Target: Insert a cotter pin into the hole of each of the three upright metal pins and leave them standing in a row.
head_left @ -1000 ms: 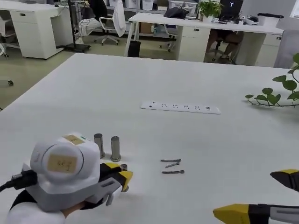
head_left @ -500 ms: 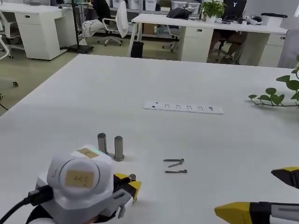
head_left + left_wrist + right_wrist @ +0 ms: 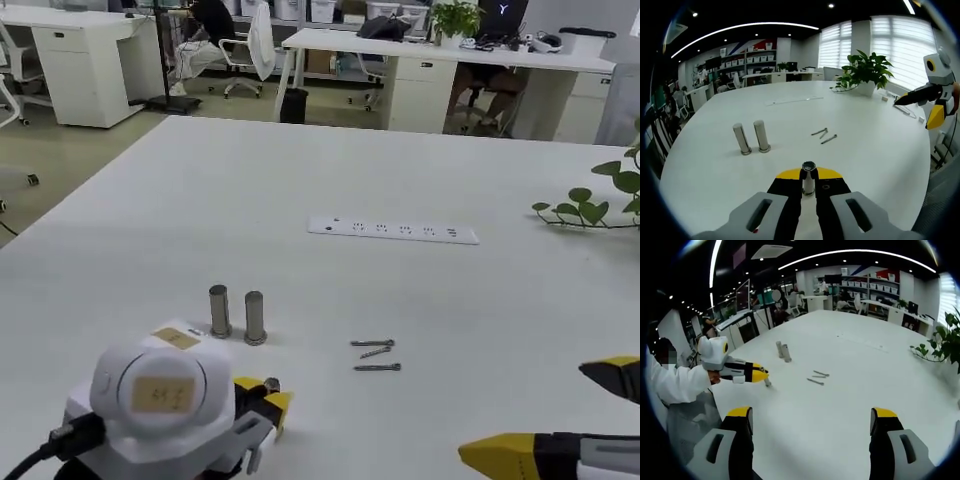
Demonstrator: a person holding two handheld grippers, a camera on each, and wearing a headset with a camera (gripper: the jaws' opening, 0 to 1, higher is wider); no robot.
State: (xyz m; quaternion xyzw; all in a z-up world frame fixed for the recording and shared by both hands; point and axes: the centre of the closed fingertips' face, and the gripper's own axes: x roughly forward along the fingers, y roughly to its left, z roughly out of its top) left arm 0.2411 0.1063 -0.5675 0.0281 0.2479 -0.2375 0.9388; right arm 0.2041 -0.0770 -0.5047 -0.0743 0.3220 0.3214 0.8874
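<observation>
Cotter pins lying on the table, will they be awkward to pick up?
Probably: the cotter pins look thin and lie flat on the smooth table, so jaws may slip. They look light and likely skid if nudged.

White sleeve, perhaps coat, yellow-tipped left gripper

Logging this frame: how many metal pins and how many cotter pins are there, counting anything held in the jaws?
Metal pins: 3, two standing on the table, one in the left gripper's jaws
Cotter pins: 3
Total: 6
</observation>
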